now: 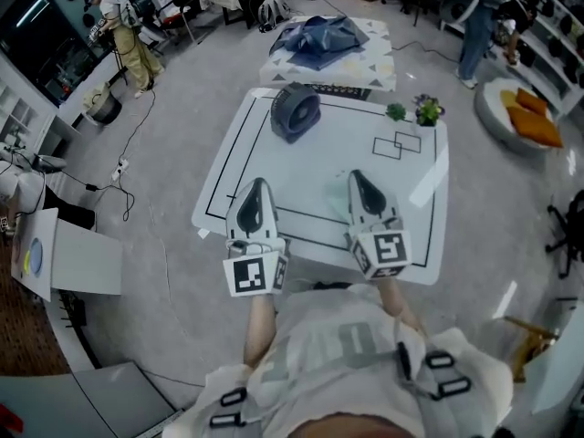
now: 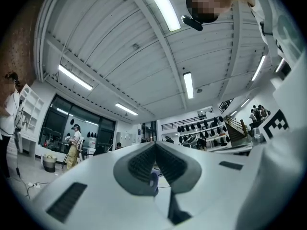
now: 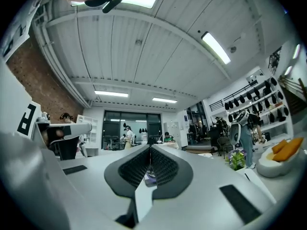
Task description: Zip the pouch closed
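Pouch (image 1: 295,110) sits on the tabletop (image 1: 319,176) well ahead of both grippers, slightly right of the left gripper's (image 1: 256,185) line and ahead-left of the right gripper (image 1: 359,179). Both have their jaws pressed together on nothing and are held side by side above the near edge. This looks like a ready stance before any reach. The zipper is too small to make out.

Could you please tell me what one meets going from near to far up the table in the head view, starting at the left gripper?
left gripper, fingers shut → dark pouch on the white table → blue cloth on the farther table
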